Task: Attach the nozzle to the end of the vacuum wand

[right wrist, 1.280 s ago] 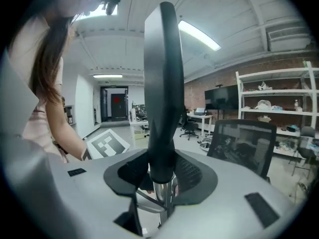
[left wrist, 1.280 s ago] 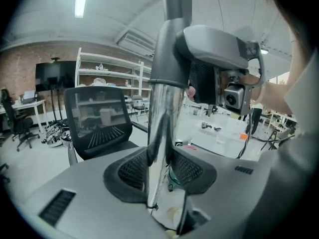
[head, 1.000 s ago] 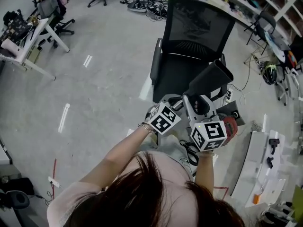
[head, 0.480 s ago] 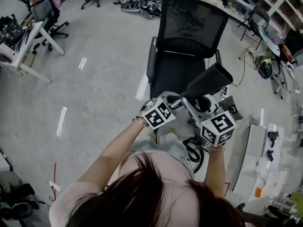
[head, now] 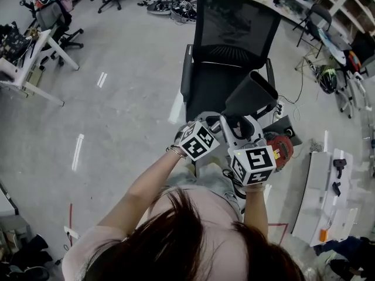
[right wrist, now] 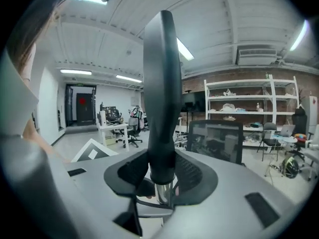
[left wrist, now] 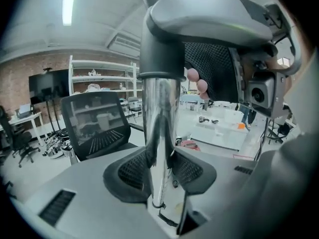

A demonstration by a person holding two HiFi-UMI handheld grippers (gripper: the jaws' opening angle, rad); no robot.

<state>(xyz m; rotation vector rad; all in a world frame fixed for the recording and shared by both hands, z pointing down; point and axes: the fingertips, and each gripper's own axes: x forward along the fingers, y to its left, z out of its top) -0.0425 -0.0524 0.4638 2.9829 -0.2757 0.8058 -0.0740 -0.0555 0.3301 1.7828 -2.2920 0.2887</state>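
In the head view both grippers are held close together above a black office chair (head: 234,40). My left gripper (head: 215,126) is shut on the chrome vacuum wand (left wrist: 159,118), which stands upright between its pads (left wrist: 130,169). My right gripper (head: 242,125) is shut on the dark nozzle (head: 251,95), which rises past its jaws. In the right gripper view the nozzle's (right wrist: 160,83) lower collar sits over the chrome wand end (right wrist: 163,193). In the left gripper view the nozzle's grey collar (left wrist: 199,24) caps the top of the wand.
The red vacuum body (head: 280,148) lies on the floor to the right of the chair. A white bench (head: 319,198) with small tools stands at the right. A desk (head: 23,57) is at the far left, and shelves and cables run along the back.
The right gripper has drawn in toward the left one, and the nozzle has tipped from leaning right to more upright. Both grippers keep their hold.
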